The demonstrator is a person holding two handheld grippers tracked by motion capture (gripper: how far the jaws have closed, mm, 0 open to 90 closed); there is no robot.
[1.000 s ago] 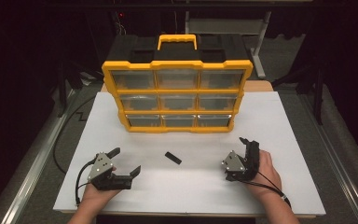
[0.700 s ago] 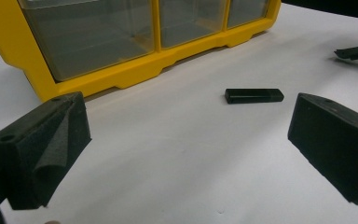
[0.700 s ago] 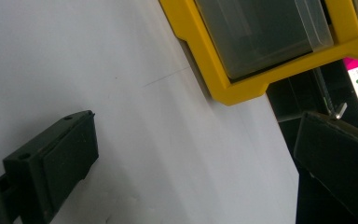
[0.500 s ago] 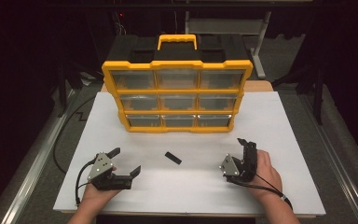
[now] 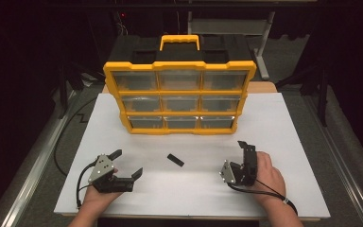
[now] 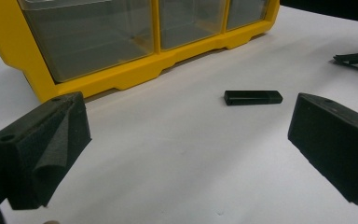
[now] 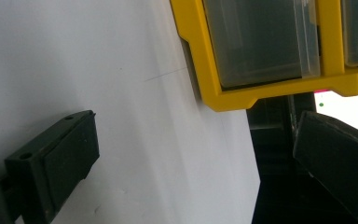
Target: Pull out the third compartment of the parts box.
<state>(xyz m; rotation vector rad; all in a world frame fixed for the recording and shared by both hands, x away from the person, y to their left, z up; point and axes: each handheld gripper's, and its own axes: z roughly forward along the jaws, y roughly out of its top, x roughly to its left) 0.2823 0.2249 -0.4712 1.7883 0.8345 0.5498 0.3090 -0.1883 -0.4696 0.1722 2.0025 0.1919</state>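
Left gripper (image 5: pixel 126 163) is resting on the white tabletop (image 5: pixel 283 123) near its front left, jaws spread wide and holding nothing. Its own view is looking across at the small black rectangular stick (image 6: pixel 253 97), which is lying flat on the white surface between the two grippers, clear of both and just in front of the yellow plastic drawer organizer with clear drawers (image 5: pixel 179 97). Right gripper (image 5: pixel 246 158) is sitting at front right, rolled onto its side in the person's hand (image 5: pixel 264 175), jaws also parted and empty. Organizer is standing upright at the table's far middle, black handle section on top.
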